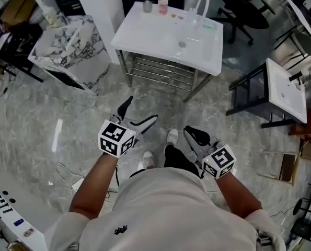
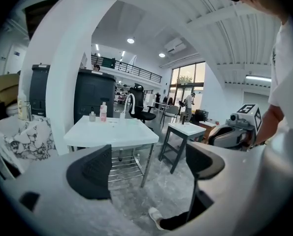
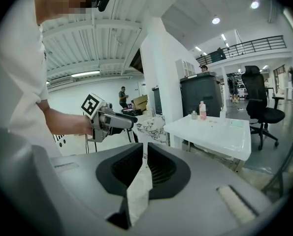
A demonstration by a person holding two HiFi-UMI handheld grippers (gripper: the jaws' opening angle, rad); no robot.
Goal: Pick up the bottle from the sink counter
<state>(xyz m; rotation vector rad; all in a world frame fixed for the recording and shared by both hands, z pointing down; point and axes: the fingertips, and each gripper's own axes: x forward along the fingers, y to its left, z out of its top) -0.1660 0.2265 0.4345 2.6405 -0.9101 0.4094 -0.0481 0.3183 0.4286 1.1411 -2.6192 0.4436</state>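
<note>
A pink bottle [image 1: 162, 2] with a white cap stands at the back edge of the white sink counter [image 1: 145, 33], next to a small grey bottle [image 1: 147, 6]. Both grippers are held low over the floor, well short of the counter. My left gripper [image 1: 142, 110] is open, nothing between its jaws. In the left gripper view [image 2: 148, 163] the pink bottle [image 2: 103, 111] shows far ahead. My right gripper [image 1: 193, 135] is shut and empty. The right gripper view [image 3: 146, 154] has the pink bottle [image 3: 202, 110] off to the right.
A white faucet [image 1: 201, 4] rises at the counter's back right, and a chrome rack [image 1: 160, 72] sits under the basin. A marble-patterned block [image 1: 66, 46] stands left; a second basin on a black stand [image 1: 283, 90] and an office chair [image 1: 244, 9] stand right.
</note>
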